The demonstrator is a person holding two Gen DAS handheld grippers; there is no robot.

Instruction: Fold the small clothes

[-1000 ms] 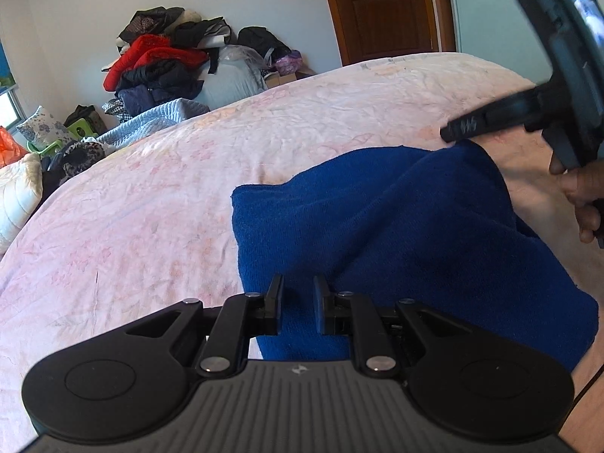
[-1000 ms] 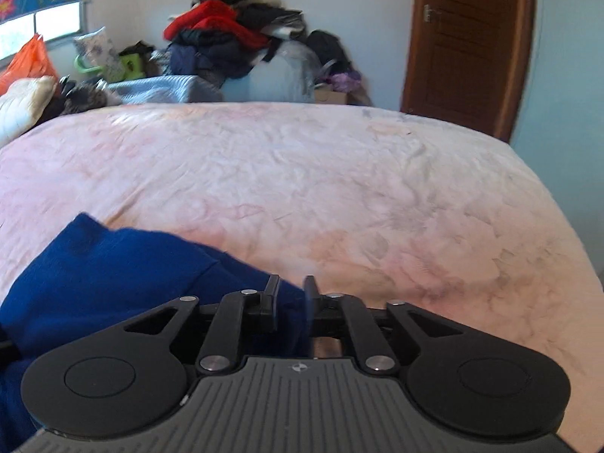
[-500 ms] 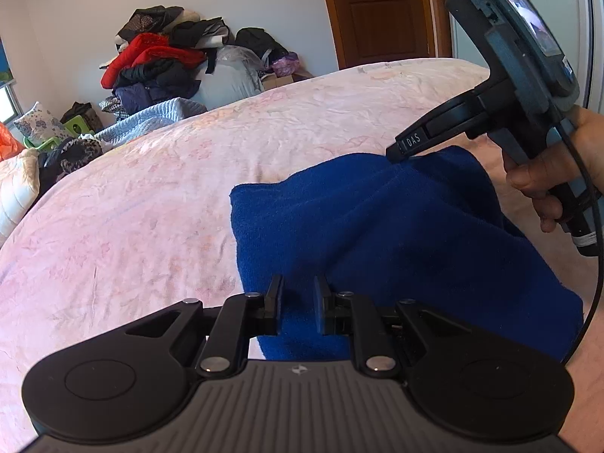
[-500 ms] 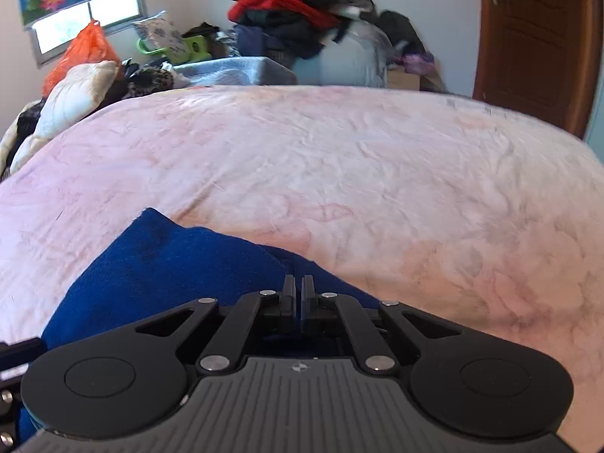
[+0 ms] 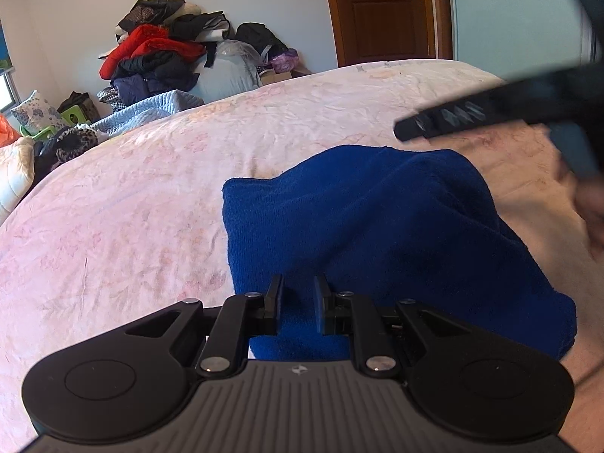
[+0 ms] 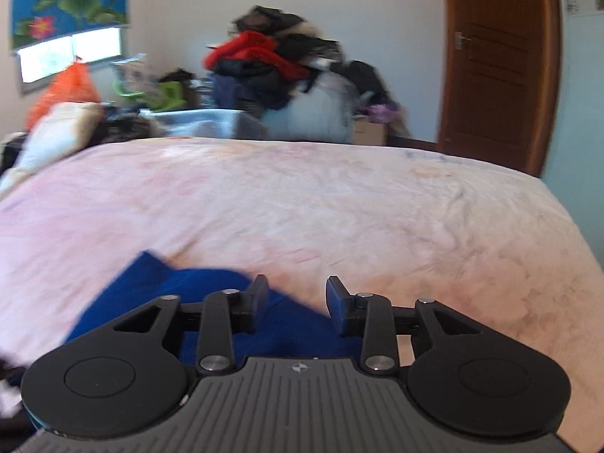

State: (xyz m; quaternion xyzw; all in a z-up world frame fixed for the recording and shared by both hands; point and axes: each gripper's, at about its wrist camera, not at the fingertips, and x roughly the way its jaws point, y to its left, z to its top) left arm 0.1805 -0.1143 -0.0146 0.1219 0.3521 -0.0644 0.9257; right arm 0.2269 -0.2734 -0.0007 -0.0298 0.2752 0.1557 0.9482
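A deep blue, towel-like folded cloth (image 5: 377, 226) lies on a pale pink, wrinkled bedsheet (image 5: 132, 219), filling the centre and lower right of the left wrist view. At the bottom of the frame the black left gripper (image 5: 298, 305) has its jaws narrow, pinching the near edge of the cloth between them. In the upper right, blurred, the black right gripper (image 5: 411, 130) reaches in above the cloth's far end, clear of it. A blurred hand (image 5: 589, 204) sits at the right edge. In the upper left, a heap of red, black and grey clothes (image 5: 166, 56) is piled against the white wall, and a brown wooden door (image 5: 381, 11) stands at top centre.

In the right wrist view, which is blurred, the blue cloth (image 6: 158, 294) lies at lower left on the bedsheet (image 6: 339, 207). The right gripper (image 6: 298, 302) at the bottom has jaws that have just been opening and stand partly apart; cloth shows behind the gap, but the pads do not press on it. The clothes heap (image 6: 271, 64) is at top centre, the door (image 6: 498, 68) at upper right, and a lotus-print window blind (image 6: 68, 0) at upper left.
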